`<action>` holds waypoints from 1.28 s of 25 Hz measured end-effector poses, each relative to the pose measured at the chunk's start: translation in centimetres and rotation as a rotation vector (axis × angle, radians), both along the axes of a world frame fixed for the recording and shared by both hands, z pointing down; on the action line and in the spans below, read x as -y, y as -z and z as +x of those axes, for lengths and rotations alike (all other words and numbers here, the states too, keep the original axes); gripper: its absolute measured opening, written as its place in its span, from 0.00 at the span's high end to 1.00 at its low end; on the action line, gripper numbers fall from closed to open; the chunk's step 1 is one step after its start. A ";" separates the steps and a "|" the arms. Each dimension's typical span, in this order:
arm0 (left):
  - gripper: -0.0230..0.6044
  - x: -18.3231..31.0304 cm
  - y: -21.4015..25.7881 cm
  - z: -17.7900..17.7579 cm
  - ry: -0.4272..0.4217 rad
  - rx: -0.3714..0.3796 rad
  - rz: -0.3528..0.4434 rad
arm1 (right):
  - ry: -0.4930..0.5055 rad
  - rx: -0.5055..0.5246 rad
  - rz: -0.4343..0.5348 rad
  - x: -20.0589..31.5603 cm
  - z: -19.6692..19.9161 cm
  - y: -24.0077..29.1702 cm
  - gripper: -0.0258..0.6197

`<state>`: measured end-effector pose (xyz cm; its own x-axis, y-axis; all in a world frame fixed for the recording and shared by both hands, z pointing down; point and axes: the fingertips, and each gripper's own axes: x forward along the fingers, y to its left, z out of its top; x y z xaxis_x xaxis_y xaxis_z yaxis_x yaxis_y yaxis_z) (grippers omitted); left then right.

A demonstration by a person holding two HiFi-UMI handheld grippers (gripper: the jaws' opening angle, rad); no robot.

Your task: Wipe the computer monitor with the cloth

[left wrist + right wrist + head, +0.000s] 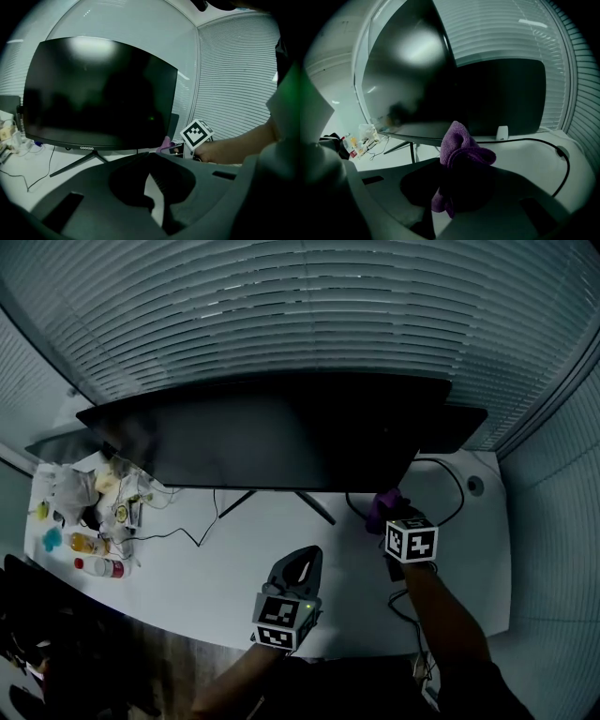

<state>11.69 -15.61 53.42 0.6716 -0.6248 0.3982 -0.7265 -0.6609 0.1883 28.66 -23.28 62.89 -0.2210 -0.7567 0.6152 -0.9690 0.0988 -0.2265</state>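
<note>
The right gripper (386, 519) pinches the purple cloth (459, 157) under the monitor (272, 432) near the tabletop's (206, 573) right edge, the left gripper (306, 561) closed and empty.

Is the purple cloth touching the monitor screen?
Cannot tell. In the right gripper view the cloth overlaps the lower edge of the monitor; no view shows a gap.

The monitor (272, 437) screen is glossy, smooth black. Below it, the purple cloth (461, 150) looks soft and nubbly; the white counter (216, 568) under it is smooth.
</note>
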 end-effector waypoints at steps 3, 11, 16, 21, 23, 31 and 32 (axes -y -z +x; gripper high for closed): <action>0.95 0.8 0.0 -2.2 -0.005 0.000 -0.006 | -0.015 -0.006 -0.011 0.4 -1.6 -0.1 0.85; 0.95 3.3 -0.4 -8.2 0.021 -0.013 -0.021 | 0.006 -0.009 -0.026 2.8 -8.3 -0.4 0.85; 0.95 4.5 -0.6 -11.7 0.031 -0.006 -0.019 | 0.013 -0.008 -0.033 4.0 -11.8 -0.8 0.85; 0.95 6.0 -1.2 -15.1 0.049 -0.006 -0.028 | 0.028 -0.001 -0.037 5.1 -15.4 -0.8 0.85; 0.95 6.6 -1.3 -16.3 0.058 -0.012 -0.032 | 0.035 0.003 -0.041 5.5 -17.0 -0.9 0.85; 0.95 8.2 -2.0 -21.3 0.104 -0.033 -0.051 | 0.086 0.025 -0.051 7.5 -24.3 -1.0 0.85; 0.95 8.3 -2.1 -22.0 0.112 -0.033 -0.053 | 0.098 0.027 -0.051 7.9 -25.4 -1.0 0.85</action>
<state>-10.27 -23.90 55.55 0.6125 -0.6750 0.4114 -0.7877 -0.5646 0.2464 3.25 -31.15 63.89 -0.3097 -0.6985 0.6451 -0.9486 0.1805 -0.2599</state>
